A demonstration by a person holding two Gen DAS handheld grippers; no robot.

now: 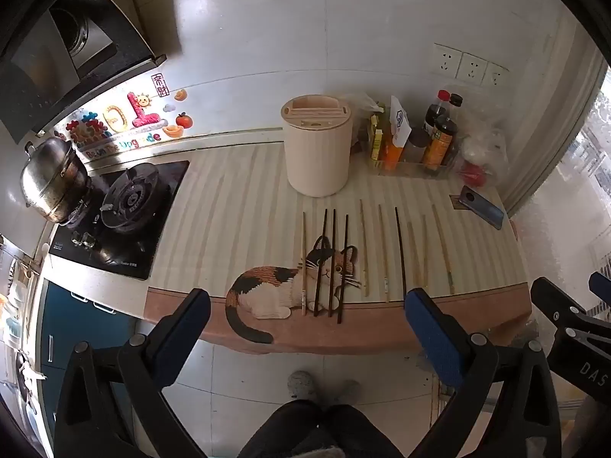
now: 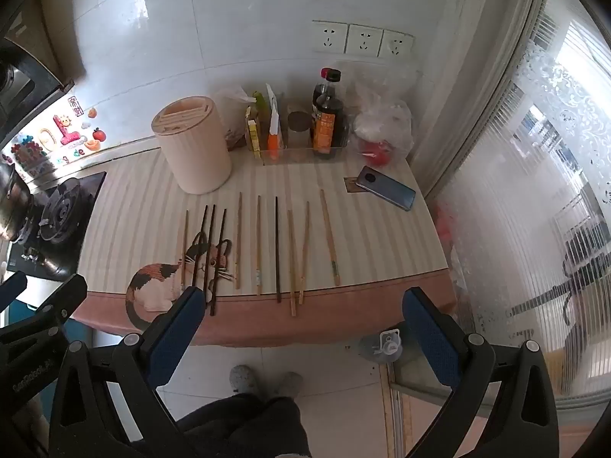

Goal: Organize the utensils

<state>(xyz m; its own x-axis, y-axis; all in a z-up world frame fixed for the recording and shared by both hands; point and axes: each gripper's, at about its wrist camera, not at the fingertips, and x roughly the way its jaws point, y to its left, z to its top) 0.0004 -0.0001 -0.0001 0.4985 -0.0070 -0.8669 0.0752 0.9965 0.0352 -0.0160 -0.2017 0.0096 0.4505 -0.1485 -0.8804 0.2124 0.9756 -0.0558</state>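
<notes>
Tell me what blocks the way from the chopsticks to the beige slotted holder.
Nothing visible does. The chopsticks lie in a row on the mat, and the stretch between them and the holder behind is bare. Both grippers hang open, short of the counter edge.

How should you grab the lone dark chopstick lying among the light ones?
Probably from above, pinching across the dark chopstick near its middle. It lies flat and thin on the mat, with light chopsticks close on both sides, so open fingers must drop into those gaps.

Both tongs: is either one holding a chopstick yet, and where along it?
Neither. Left tongs and right tongs stand open and empty; chopsticks lie on the counter.
</notes>
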